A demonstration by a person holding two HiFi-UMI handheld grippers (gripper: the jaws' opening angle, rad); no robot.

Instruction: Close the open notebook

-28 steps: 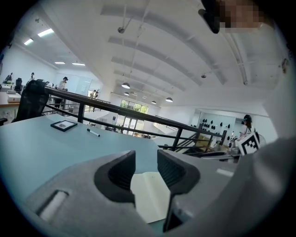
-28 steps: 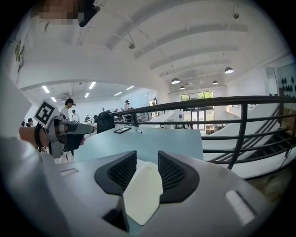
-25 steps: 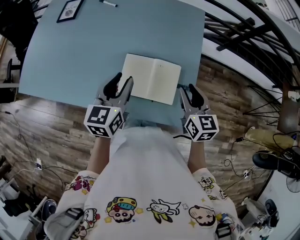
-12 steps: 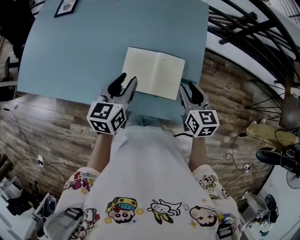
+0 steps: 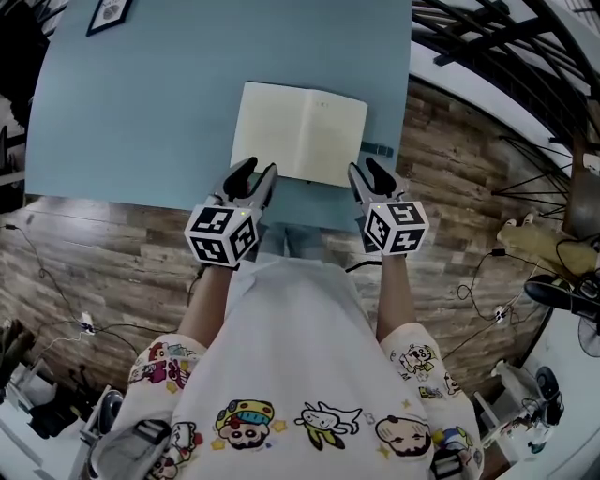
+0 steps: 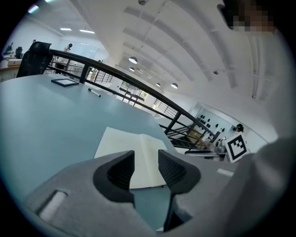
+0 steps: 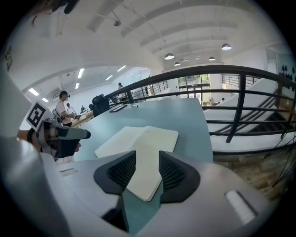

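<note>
While left tool (image 5: 257, 171) and right tool (image 5: 366, 167) are hovering open (both empty), the notebook (image 5: 300, 133), seemingly light and floppy, is inviting an outer-edge grasp.

A pale blue table (image 5: 141, 112) bears an open notebook (image 5: 300, 133) near its edge and a framed picture (image 5: 110, 13).

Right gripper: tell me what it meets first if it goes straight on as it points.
The right gripper would most likely meet the open notebook at its near right corner, seen between its open jaws. Depth is unclear, so bare table just short is possible.
</note>
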